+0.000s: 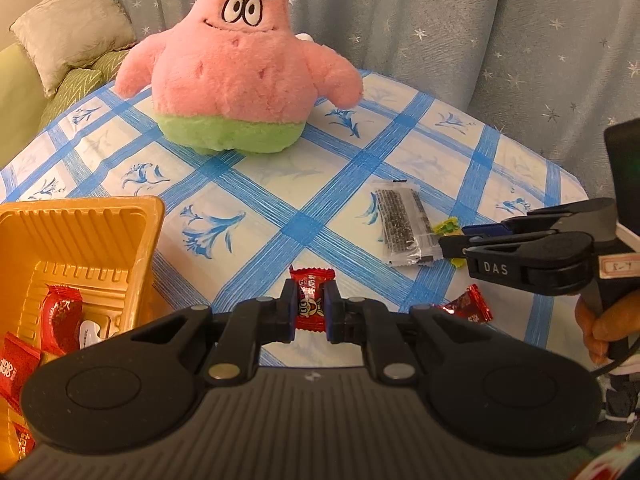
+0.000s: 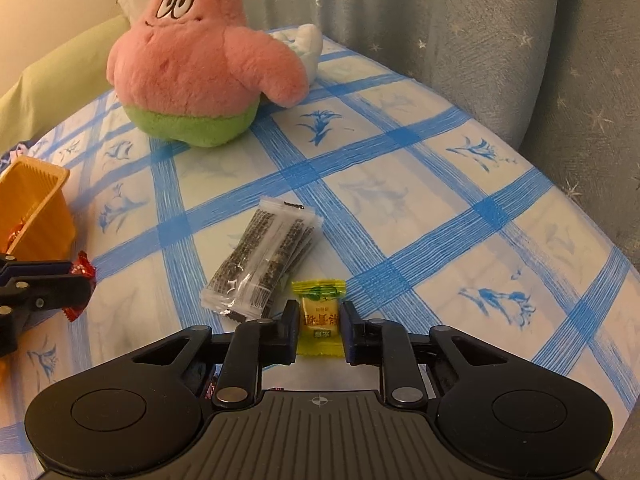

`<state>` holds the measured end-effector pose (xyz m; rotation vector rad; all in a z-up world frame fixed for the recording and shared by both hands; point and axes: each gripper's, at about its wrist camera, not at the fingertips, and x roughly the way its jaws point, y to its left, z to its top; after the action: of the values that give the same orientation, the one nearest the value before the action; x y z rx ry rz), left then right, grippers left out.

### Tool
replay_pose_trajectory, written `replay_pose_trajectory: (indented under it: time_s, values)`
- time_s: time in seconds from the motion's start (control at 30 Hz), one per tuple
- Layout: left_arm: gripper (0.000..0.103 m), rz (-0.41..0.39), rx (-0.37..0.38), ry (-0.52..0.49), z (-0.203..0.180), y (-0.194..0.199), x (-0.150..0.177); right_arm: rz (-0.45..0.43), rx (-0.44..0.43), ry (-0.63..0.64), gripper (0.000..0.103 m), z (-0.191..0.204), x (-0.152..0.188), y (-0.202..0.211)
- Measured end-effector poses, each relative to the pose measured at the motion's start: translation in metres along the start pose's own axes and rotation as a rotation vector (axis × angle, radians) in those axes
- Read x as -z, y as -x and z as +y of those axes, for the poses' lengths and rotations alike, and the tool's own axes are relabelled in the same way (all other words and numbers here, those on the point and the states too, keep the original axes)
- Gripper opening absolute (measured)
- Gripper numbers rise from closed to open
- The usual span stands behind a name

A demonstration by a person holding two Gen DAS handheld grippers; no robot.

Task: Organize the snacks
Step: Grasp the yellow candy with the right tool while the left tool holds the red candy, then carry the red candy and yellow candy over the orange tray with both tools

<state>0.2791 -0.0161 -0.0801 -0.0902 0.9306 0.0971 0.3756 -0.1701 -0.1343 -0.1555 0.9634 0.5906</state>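
Between my left fingers, low over the cloth, sits a red candy [image 1: 311, 304], and my left claw [image 1: 311, 312] is clamped on its middle, the pads pressing the wrapper from both sides so its twisted ends stick out above and below. I hold it this way, I judge, because the tray [image 1: 132, 248] stands just to my left, its gold wall near my knuckle, and a short swing would carry the candy over the rim to join the other red sweets [image 1: 60, 316] already lying inside. My right claw [image 2: 319, 330] is partly apart, the fingers standing on either side of a yellow candy [image 2: 319, 316]; they flank it closely, but I cannot tell whether either pad touches the wrapper. It looks set to close, not yet closed. Just beyond it, to the left, lies a clear seaweed pack [image 2: 262, 266], near the yellow candy and still on the cloth. Another red candy [image 1: 466, 306] rests loose between my two claws. So the sorting is partly done, I think: some sweets are in the tray, one is in my grip, and at least three snacks wait outside. Farther back, a pink plush [image 1: 236, 68] sits upright on the blue-checked table [image 1: 400, 152], well apart from the snacks and out of my way, with a starred curtain [image 1: 480, 20] behind.
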Motion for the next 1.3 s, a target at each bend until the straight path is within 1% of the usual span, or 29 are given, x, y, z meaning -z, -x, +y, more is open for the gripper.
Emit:
replay_pose_trajectory:
  time_s: [0.13, 0.23, 0.43, 0.63, 0.93, 1.3]
  values:
    - [0.012, -0.009, 0.004, -0.001, -0.001, 0.008, 0.003, 0.008, -0.017, -0.011, 0.021, -0.002, 0.000, 0.002]
    - [0.012, -0.015, 0.002, 0.001, -0.001, 0.015, 0.006, -0.006, -0.024, -0.019, 0.021, -0.003, 0.000, 0.011]
    - [0.012, -0.020, 0.001, 0.021, -0.001, 0.030, 0.013, -0.034, -0.065, -0.041, 0.021, -0.002, 0.004, 0.039]
    - [0.012, -0.029, 0.007, 0.036, -0.001, 0.054, 0.022, -0.056, -0.112, -0.051, 0.021, 0.008, 0.015, 0.074]
    - [0.012, -0.050, 0.012, 0.043, 0.003, 0.097, 0.043, -0.047, -0.153, -0.020, 0.021, 0.038, 0.039, 0.118]
    - [0.012, -0.084, -0.001, 0.067, 0.030, 0.153, 0.081, -0.025, -0.218, 0.037, 0.021, 0.095, 0.073, 0.152]
